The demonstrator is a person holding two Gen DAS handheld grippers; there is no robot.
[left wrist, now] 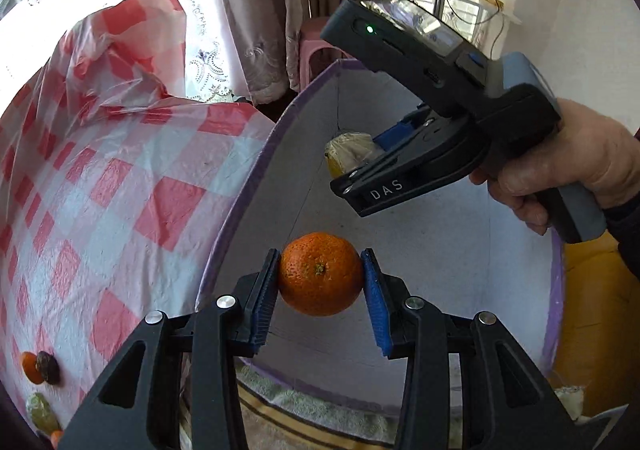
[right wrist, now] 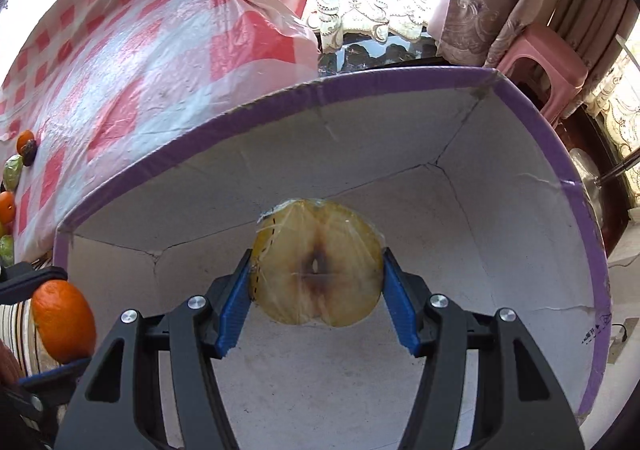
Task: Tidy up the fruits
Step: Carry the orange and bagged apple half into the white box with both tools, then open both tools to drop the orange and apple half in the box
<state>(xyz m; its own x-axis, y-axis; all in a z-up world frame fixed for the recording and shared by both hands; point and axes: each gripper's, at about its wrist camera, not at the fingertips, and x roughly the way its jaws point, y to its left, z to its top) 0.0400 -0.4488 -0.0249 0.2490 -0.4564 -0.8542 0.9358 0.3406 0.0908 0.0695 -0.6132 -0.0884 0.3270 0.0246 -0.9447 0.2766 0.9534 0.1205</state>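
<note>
My left gripper (left wrist: 320, 282) is shut on an orange mandarin (left wrist: 320, 274) and holds it over the near edge of a white box with a purple rim (left wrist: 248, 177). My right gripper (right wrist: 318, 270) is shut on a yellow apple wrapped in clear film (right wrist: 316, 262) and holds it inside the box (right wrist: 400, 85), above its white floor. The right gripper also shows in the left wrist view (left wrist: 400, 165), with the wrapped apple (left wrist: 348, 151) partly hidden behind it. The mandarin shows at the left edge of the right wrist view (right wrist: 64, 320).
A red-and-white checked plastic cloth (left wrist: 100, 169) covers the table left of the box. Several more fruits (left wrist: 38, 368) lie on it at the far left, also seen in the right wrist view (right wrist: 16, 169). A pink stool (right wrist: 548, 53) and curtains stand behind.
</note>
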